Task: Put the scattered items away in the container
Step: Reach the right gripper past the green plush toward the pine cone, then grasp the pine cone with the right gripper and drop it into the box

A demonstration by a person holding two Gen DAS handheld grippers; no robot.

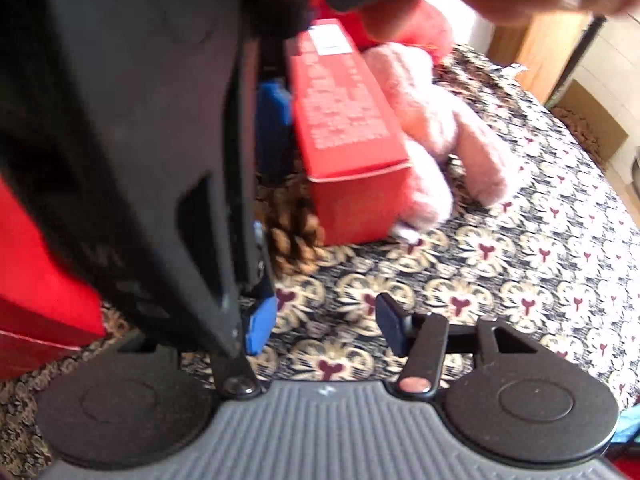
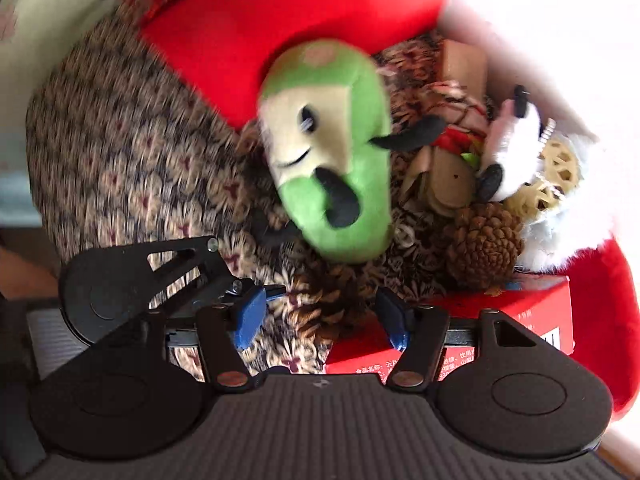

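Red cardboard filled much of what lay ahead of your left gripper (image 1: 320,326): a long red box (image 1: 348,136) rested on the patterned cloth (image 1: 500,272) beyond its fingers, with a pink plush toy (image 1: 436,128) touching the box on its right and a pine cone (image 1: 292,236) tucked against its near left corner. That gripper's jaws stood wide with nothing between them. A large black body, apparently the other tool, crossed close in front of the lens on the left and hid what lay behind it.

Your right gripper (image 2: 320,316) was also spread wide and empty, its fingers straddling a pine cone (image 2: 324,300) that sat on the cloth just ahead. Beyond it lay a green plush toy (image 2: 336,160), blurred; to the right were a second pine cone (image 2: 484,240), a panda toy (image 2: 508,152), a woven ball (image 2: 556,168) and a red carton (image 2: 532,312). Another red shape (image 2: 296,28) stood behind the green toy; it may be the container, though I cannot tell.

Judging from this, you were at the reach-and-grasp step, with most items not yet gathered. The next move would call for lowering the right fingers around the nearest cone and closing gently on its scales.
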